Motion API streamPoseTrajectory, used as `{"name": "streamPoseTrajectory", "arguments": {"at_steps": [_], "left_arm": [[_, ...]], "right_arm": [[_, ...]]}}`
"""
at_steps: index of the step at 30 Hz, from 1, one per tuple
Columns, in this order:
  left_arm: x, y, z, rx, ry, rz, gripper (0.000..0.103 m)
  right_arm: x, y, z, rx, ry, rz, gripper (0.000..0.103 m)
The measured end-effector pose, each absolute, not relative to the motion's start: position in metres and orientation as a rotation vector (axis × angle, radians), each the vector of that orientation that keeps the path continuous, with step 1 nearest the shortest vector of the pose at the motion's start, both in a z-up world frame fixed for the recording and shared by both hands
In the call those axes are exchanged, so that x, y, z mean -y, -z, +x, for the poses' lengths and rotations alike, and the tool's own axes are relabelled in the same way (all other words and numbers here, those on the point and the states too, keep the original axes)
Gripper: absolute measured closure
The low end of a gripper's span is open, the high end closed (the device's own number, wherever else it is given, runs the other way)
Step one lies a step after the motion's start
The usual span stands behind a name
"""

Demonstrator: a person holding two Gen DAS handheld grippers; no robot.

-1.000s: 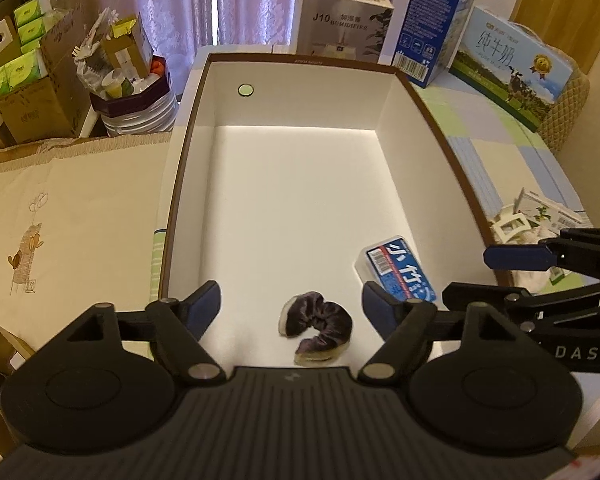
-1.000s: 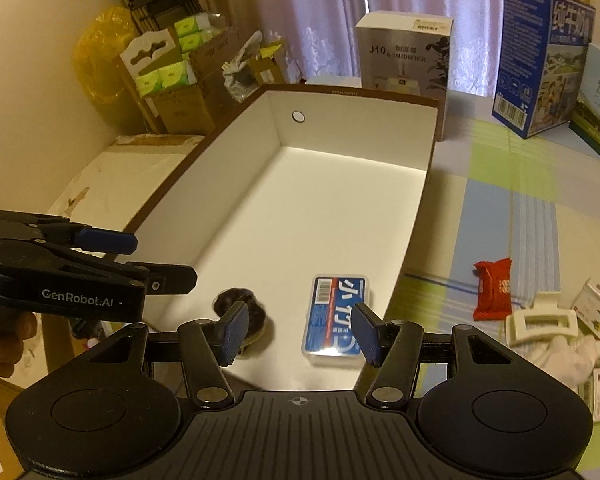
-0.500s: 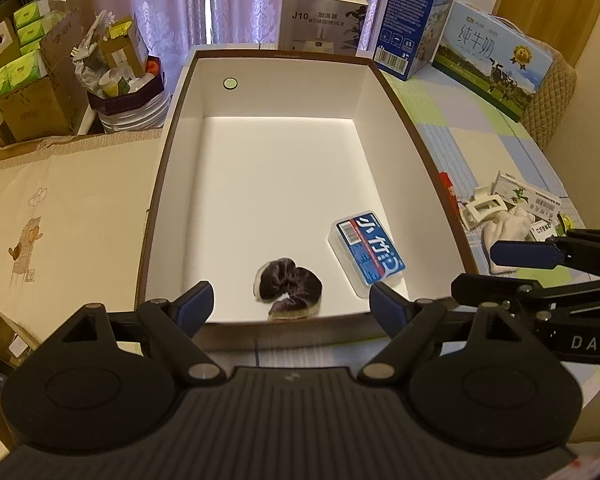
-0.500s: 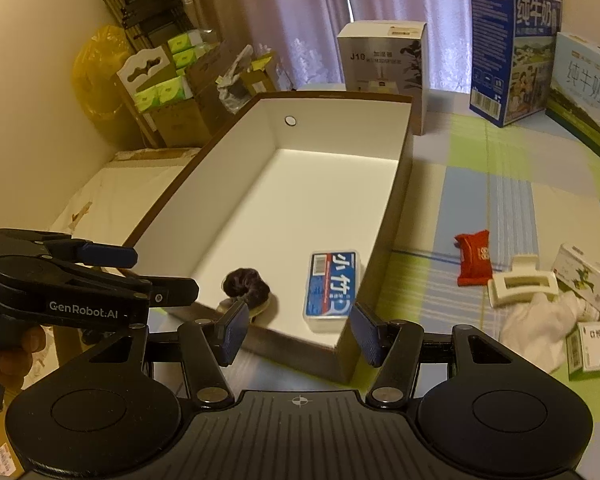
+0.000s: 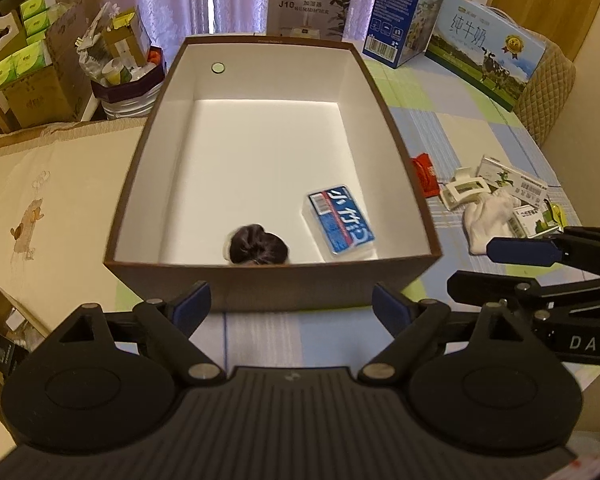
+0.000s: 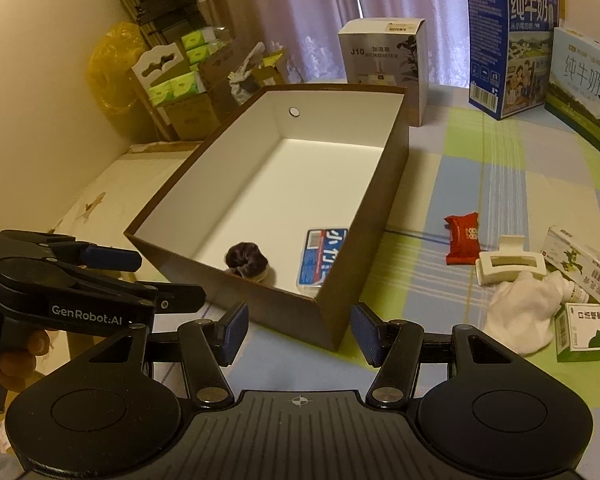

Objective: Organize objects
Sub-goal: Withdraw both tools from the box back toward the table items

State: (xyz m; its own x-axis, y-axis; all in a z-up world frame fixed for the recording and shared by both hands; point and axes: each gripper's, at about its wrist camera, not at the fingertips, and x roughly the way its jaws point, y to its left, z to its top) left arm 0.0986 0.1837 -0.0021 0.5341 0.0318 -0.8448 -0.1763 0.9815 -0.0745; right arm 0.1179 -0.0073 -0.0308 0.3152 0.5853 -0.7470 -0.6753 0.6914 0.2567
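Brown cardboard box (image 5: pixel 260 284) — white inside, dark scrunchie (image 5: pixel 259 245), blue pack (image 5: pixel 340 220)

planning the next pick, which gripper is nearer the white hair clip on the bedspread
Right. The right gripper hangs by the box's near corner, and the white hair clip lies just off its right side. The left gripper, jaws opening and empty, faces the box's near wall, farther from the clip.
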Motion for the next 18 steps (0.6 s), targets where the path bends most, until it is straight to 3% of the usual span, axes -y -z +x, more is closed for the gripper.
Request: {"name": "streamPoseTrajectory", "arguments": {"at_steps": [18], "left_arm": [[-0.111, 0.012, 0.108, -1.053, -0.148, -0.185, 0.013]], "right_arm": [[0.085, 0.032, 0.136, -0.984, -0.851, -0.127, 0.049]]}}
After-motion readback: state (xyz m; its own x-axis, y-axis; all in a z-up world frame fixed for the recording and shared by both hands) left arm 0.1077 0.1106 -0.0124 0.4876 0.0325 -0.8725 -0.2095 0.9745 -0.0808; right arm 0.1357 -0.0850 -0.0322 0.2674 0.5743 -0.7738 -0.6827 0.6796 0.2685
